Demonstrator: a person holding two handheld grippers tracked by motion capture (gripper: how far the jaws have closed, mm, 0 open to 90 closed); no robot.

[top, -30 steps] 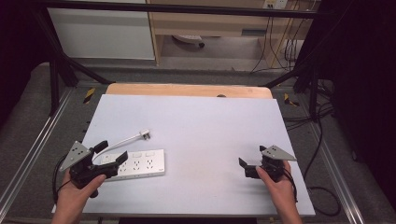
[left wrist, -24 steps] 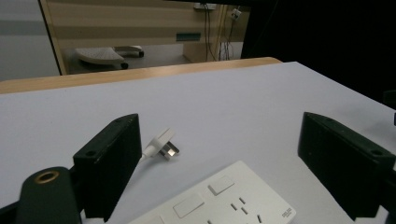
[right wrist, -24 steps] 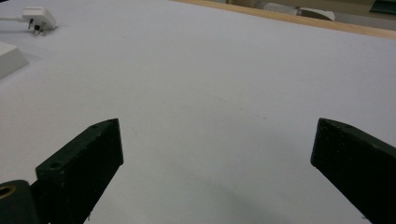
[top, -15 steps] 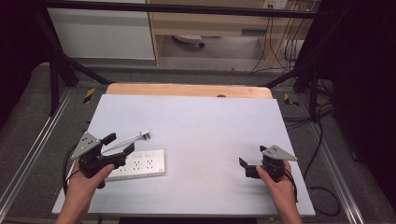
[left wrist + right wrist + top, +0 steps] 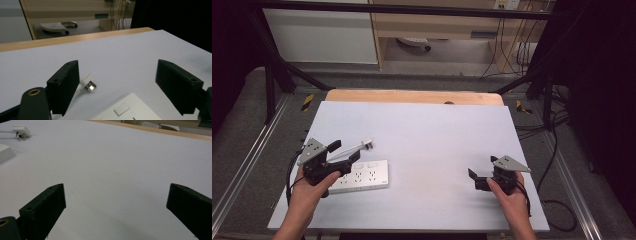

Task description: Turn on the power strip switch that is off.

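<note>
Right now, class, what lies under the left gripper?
Under the left gripper lies the white power strip's left end; the plug lies beyond. The gripper covers that end of the strip.

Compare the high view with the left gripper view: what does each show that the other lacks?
High view: the left hand, the right hand, the right claw open over the table, and the cable of the plug. Left gripper view: up close, the switch on the strip and the plug's metal pins. Both: plug, strip, table, and the left claw, whose jaws have just been closing yet stand open, nothing clamped between them.
</note>
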